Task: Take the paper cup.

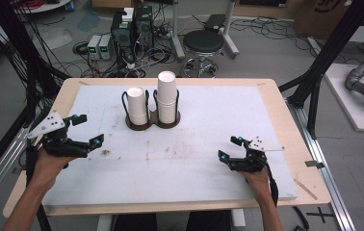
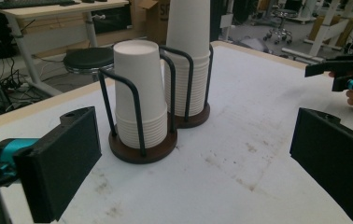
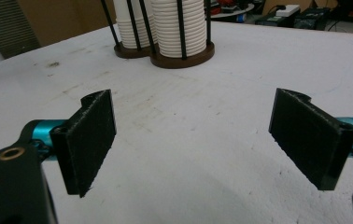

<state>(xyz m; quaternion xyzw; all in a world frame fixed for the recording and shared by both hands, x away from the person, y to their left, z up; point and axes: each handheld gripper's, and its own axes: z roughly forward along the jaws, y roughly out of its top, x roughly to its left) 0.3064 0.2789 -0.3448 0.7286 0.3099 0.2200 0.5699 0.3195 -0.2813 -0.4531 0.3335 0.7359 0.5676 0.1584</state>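
Observation:
Two stacks of white paper cups stand in a dark double wire holder at the back middle of the white mat. The left stack is shorter than the right stack. My left gripper is open at the mat's left side, its jaws wide apart and aimed at the holder, with nothing between them. My right gripper is open at the right front, also with nothing between its jaws. From its camera the holder lies well ahead across bare mat.
The white mat covers most of the wooden table. Behind the table are a black stool, computer towers and many cables. A black frame post stands at the table's right.

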